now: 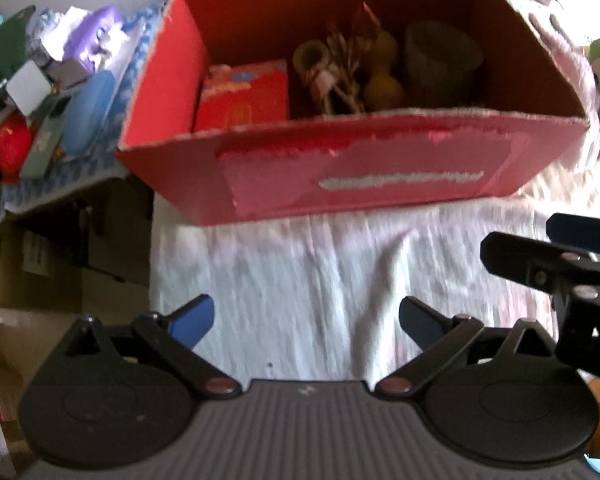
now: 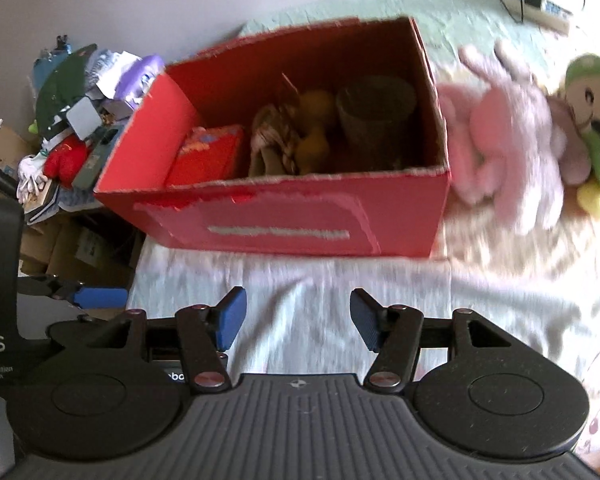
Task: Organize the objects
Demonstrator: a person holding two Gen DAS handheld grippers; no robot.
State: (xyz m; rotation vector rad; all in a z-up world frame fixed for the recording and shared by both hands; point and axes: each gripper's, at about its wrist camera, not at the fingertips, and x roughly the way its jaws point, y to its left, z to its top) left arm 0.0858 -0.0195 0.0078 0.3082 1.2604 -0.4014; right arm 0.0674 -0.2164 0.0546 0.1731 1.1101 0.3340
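With both the left gripper (image 1: 306, 322) and right gripper (image 2: 296, 320) held wide and empty, the pink plush toy (image 2: 504, 128), seen at two o'clock just beside the red box (image 2: 292, 220), is judged soft and light, best pinched at its thick body.

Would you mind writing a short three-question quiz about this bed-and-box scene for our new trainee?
1. True or false: the left gripper and the right gripper are both empty.
2. Multiple choice: the pink plush toy lies (A) inside the red cardboard box, (B) on the bed beside the box's right wall, (C) on the cluttered side table.
3. Fill in: the small red carton stands at the ____ end inside the box.

Key
1. True; both are open with only the white bedsheet between the fingers.
2. B.
3. Left, with the yellow gourd-shaped item and the dark cup further right.
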